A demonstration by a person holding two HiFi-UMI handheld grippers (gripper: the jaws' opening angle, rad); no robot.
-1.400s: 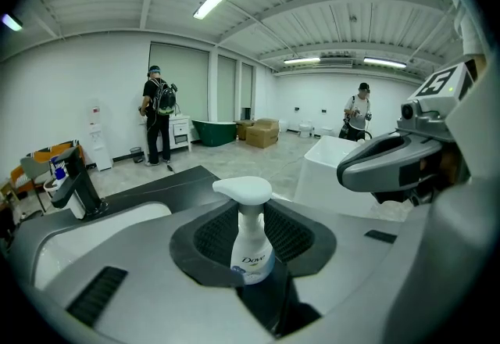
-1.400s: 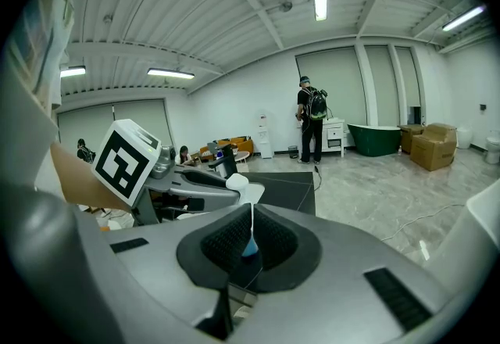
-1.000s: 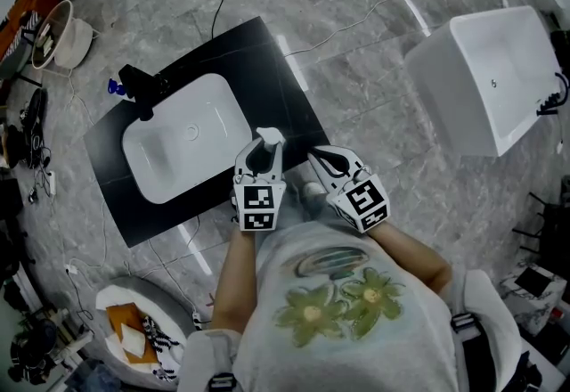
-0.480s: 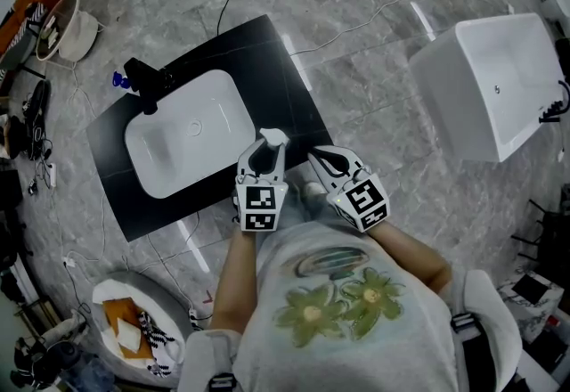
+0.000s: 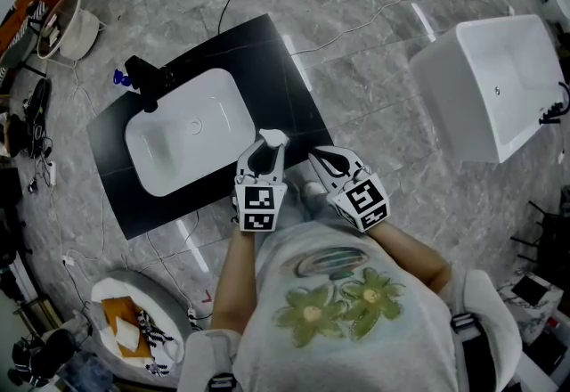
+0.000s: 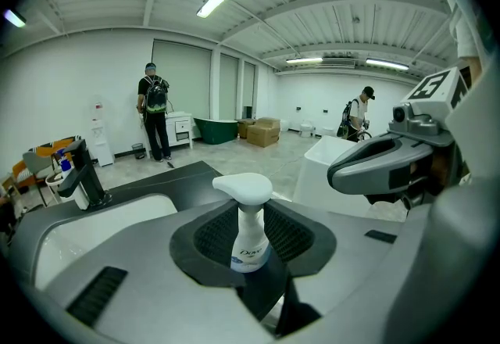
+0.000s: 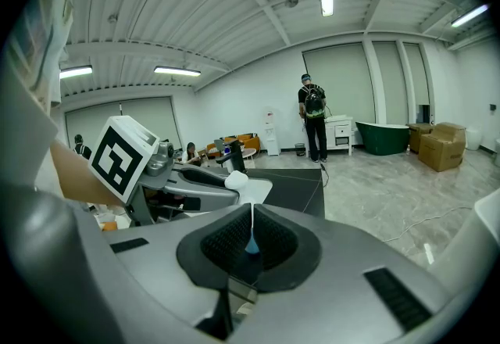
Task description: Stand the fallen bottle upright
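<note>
A white spray bottle (image 5: 271, 139) with a trigger head stands upright at the near edge of the black countertop (image 5: 289, 92). My left gripper (image 5: 264, 151) is shut on it. In the left gripper view both dark pads press the bottle (image 6: 250, 234) at its labelled body, and its base is hidden behind the jaws. My right gripper (image 5: 321, 157) hovers just right of it, apart from the bottle, with its pads closed together on nothing (image 7: 251, 239). The right gripper view shows the bottle's head (image 7: 237, 181) through the narrow slit.
A white sink basin (image 5: 185, 130) is set in the countertop, with a black faucet (image 5: 142, 78) at its far left. A white bathtub (image 5: 492, 83) stands at the right on the marble floor. Cables run across the floor (image 5: 374, 12). People stand far off in the room.
Only the head view has shifted slightly. Both grippers and the bottle stay where they were.
</note>
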